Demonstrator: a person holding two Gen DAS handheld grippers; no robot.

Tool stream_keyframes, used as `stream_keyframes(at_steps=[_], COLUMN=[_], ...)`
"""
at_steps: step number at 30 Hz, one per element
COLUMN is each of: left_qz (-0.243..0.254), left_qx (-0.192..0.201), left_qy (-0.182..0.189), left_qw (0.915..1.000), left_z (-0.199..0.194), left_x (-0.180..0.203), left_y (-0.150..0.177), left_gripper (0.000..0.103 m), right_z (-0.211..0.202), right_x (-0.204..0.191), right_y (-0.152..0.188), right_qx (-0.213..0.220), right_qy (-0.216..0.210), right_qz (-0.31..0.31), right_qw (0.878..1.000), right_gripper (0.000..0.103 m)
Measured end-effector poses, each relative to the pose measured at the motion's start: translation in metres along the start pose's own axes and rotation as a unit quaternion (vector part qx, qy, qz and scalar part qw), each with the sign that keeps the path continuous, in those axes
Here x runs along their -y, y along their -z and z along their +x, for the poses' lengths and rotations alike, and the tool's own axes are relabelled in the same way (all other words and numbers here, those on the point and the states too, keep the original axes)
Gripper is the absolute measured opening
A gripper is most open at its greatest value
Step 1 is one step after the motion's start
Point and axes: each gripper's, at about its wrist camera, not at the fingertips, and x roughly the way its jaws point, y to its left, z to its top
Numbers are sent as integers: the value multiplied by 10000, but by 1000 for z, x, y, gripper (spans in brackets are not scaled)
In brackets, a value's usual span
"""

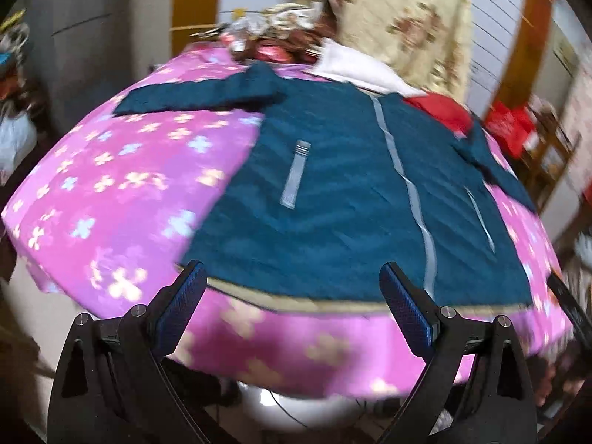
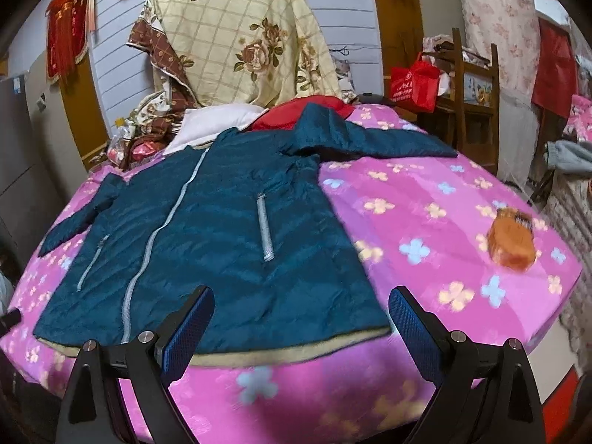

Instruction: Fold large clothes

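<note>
A teal padded jacket (image 1: 333,192) lies spread front-up on a bed with a pink flowered cover (image 1: 122,170), its grey zipper (image 1: 403,181) running down the middle and its beige-edged hem nearest the cameras. Both sleeves stretch out sideways on the cover. Behind the collar sit a white garment (image 2: 211,122) and a red one (image 2: 296,111), both touching the jacket's top, and beyond them a yellow floral quilt (image 2: 251,37) is heaped against the wall.

The left hand-held gripper (image 1: 294,296) hovers just before the hem, released, with its blue pads wide apart and nothing between them. The right hand-held gripper (image 2: 301,318) is likewise spread and empty, over the hem's right part.

Only the right wrist view shows an orange-brown object (image 2: 512,240) lying on the cover well apart from the jacket, its nature unclear through blur, along with a red bag (image 2: 416,85) on wooden furniture beside the bed. The left wrist view, more blurred, shows the sleeve (image 1: 196,94) on the bed's opposite side in full.
</note>
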Motion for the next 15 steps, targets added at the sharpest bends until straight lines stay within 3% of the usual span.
stream_keyframes(at_steps=[4,7,15], left_qz=[-395,-616,-786], left_qx=[-359,-439,-1038], left_qy=[-83,107,653], left_qw=[9985,9971,9893], left_z=[34,65,129], left_x=[-44,-69,-77], left_y=[-26,-41,-42], left_gripper=[95,95,95], right_z=[37,68,115], right_x=[23,35,41], right_y=[-15,-19,-11], right_qx=[-523,-860,-1309], right_qy=[-198,-419,-577], right_qz=[88,271,567], right_qw=[9984,9950,9881], right_gripper=[94,93,91])
